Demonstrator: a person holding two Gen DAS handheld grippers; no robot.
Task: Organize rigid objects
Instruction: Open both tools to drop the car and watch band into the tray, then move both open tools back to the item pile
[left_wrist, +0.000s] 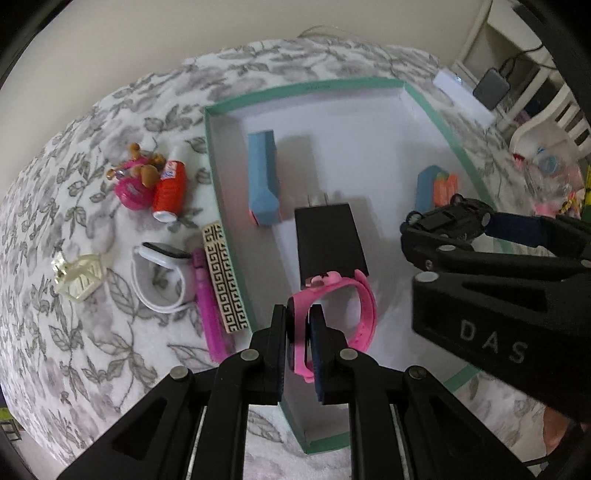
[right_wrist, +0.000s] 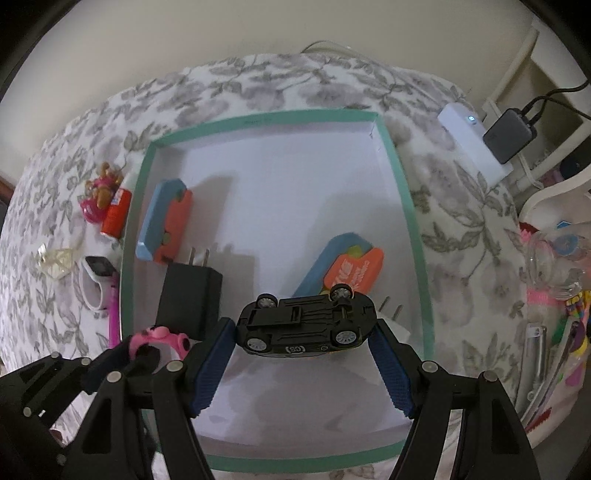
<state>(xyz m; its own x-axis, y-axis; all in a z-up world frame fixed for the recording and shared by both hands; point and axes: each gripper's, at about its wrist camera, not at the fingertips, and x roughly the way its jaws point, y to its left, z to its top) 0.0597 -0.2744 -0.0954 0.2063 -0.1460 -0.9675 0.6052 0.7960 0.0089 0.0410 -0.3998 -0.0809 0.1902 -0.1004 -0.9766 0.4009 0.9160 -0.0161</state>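
Observation:
A green-rimmed white box (left_wrist: 236, 254) (right_wrist: 406, 206) lies on the floral bedspread. My left gripper (left_wrist: 298, 325) is shut on the strap of a pink watch (left_wrist: 354, 306), held low over the box's left front; it also shows in the right wrist view (right_wrist: 162, 338). My right gripper (right_wrist: 303, 328) is shut on a black toy car (right_wrist: 306, 326), underside up, above the box's front; the car also shows in the left wrist view (left_wrist: 448, 218). Inside the box lie a black charger (left_wrist: 328, 243) (right_wrist: 190, 295) and two blue-and-orange blocks (left_wrist: 262, 177) (right_wrist: 343, 266).
Left of the box on the bedspread: a pink doll toy (left_wrist: 135, 177), a red bottle (left_wrist: 170, 192), a white watch (left_wrist: 159, 277), a clear trinket (left_wrist: 79, 277), a patterned bar (left_wrist: 223, 280) and a magenta pen (left_wrist: 208, 310). A white device (right_wrist: 472, 144) and clutter lie at the right.

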